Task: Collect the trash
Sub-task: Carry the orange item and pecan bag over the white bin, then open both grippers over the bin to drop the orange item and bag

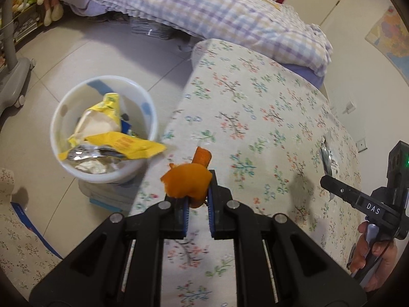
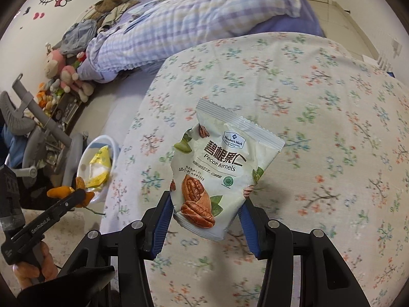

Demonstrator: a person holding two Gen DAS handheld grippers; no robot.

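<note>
My left gripper [image 1: 199, 197] is shut on a piece of orange peel [image 1: 188, 180] and holds it above the floral-cloth table's left edge, just right of the white bin [image 1: 103, 130]. The bin sits on the floor and holds a crumpled yellow wrapper [image 1: 112, 138]. My right gripper [image 2: 207, 204] has its jaws wide, with a white pecan kernels packet [image 2: 225, 166] between them lying on the floral cloth [image 2: 319, 128]; the pads sit at the packet's lower corners. The left gripper with the peel [image 2: 69, 192] also shows in the right wrist view, by the bin [image 2: 98, 158].
A bed with a checked purple quilt [image 1: 204, 7] lies beyond the table. Plush toys [image 2: 66, 74] sit by the bed's end. A grey wheeled chair base [image 1: 15, 81] stands left of the bin. A book or box [image 1: 107, 199] lies under the bin.
</note>
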